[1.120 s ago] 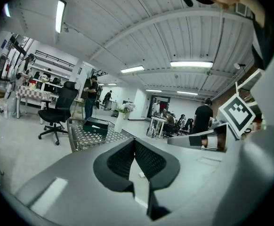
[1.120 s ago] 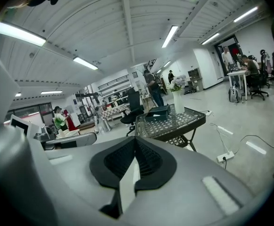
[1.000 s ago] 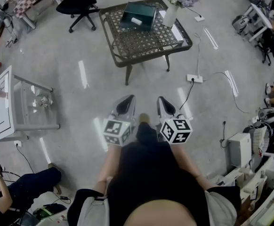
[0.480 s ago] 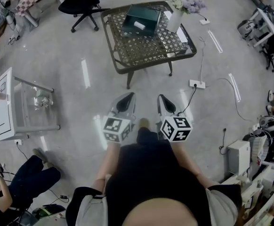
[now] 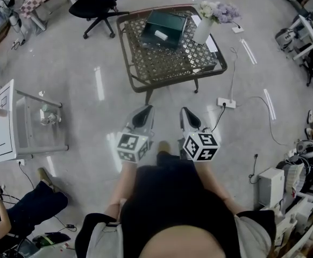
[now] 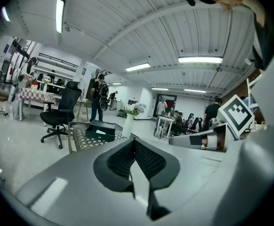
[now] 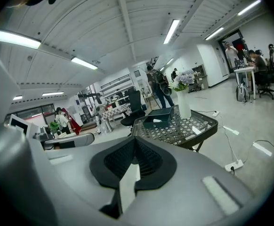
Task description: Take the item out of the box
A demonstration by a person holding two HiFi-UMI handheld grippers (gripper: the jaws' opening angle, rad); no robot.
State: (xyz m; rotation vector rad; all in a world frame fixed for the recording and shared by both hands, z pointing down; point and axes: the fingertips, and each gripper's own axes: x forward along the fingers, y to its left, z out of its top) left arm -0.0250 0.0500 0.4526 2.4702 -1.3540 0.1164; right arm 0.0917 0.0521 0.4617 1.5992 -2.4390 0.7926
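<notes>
- the table (image 5: 167, 79) is the biggest thing ahead of me: a dark metal frame with a lattice top, standing on the pale floor (image 5: 81, 106), and i place everything else by it.
- both my forearms reach out from my body toward the table's near edge. they run roughly parallel, with a gap between them.
- my left gripper (image 5: 146, 110) is on the near side of the table, well short of it. it aims at the table's near left corner and tips slightly downward. in the left gripper view (image 6: 134, 141) its jaws meet at the tip, with nothing between them.
- my right gripper (image 5: 184, 112) is beside the left one, also well short of the table, and points at the near edge. in the right gripper view (image 7: 136, 140) its jaws are pressed together and hold nothing.
- each gripper carries its marker cube (image 5: 201, 147) at the end nearest me.
- the box (image 5: 164, 28) lies on the far half of the table top. it is dark green, shallow and open on top, and is set at a slight angle to the table's edges.
- a white vase (image 5: 204, 30) of pale flowers (image 5: 221, 11) stands on the table just right of the box.
- the item (image 5: 161, 34) lies inside the box. it is a small white oblong against the dark lining, too small to make out further.
</notes>
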